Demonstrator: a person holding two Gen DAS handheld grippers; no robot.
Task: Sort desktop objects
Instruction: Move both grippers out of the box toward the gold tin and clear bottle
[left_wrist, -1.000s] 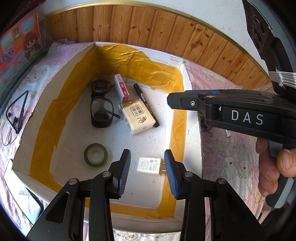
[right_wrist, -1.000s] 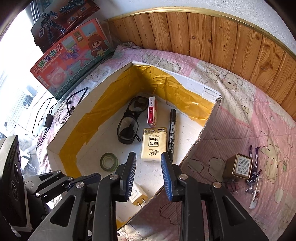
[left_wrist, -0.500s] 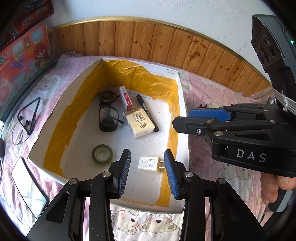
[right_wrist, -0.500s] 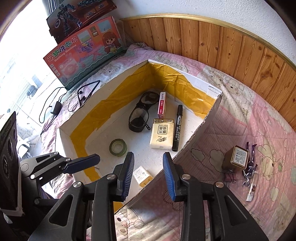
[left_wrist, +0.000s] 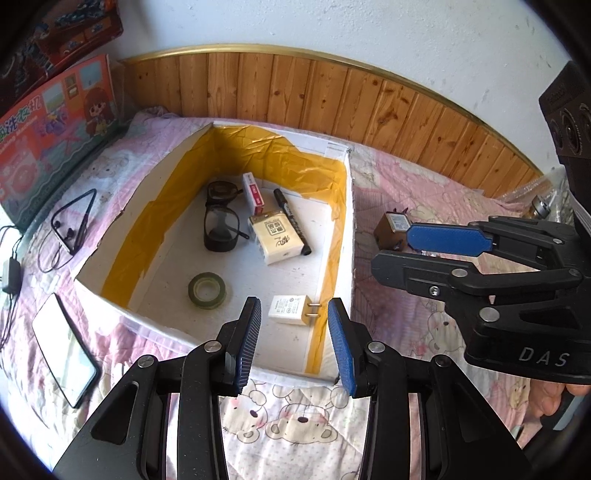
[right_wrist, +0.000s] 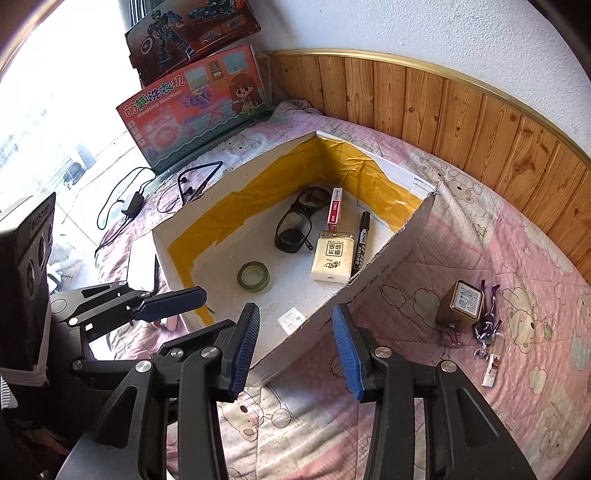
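A white box lined with yellow tape (left_wrist: 334, 236) (right_wrist: 384, 258) sits on the pink bedspread. Inside lie black glasses (left_wrist: 218, 225) (right_wrist: 295, 225), a red-white pack (left_wrist: 254, 194) (right_wrist: 334, 210), a black marker (left_wrist: 291, 225) (right_wrist: 361, 243), a tissue pack (left_wrist: 275, 240) (right_wrist: 332, 256), a green tape roll (left_wrist: 207, 290) (right_wrist: 254, 277) and a white charger plug (left_wrist: 290, 309) (right_wrist: 291, 320). My left gripper (left_wrist: 293, 345) is open and empty above the box's near edge. My right gripper (right_wrist: 295, 349) is open and empty over the box's near corner; it also shows in the left wrist view (left_wrist: 443, 240).
A small brown tin (right_wrist: 460, 306) (left_wrist: 393, 229), a purple-black tool (right_wrist: 487, 325) and a small tube (right_wrist: 493, 363) lie on the bedspread right of the box. A phone (left_wrist: 64, 350), earphones (left_wrist: 72, 225) (right_wrist: 195, 181) and a cabled adapter (right_wrist: 133, 203) lie left. Toy boxes (right_wrist: 192, 107) stand behind.
Both grippers have pulled back and up from the box, so more of the bedspread shows. Both stay open and empty. The objects in the box have not moved.
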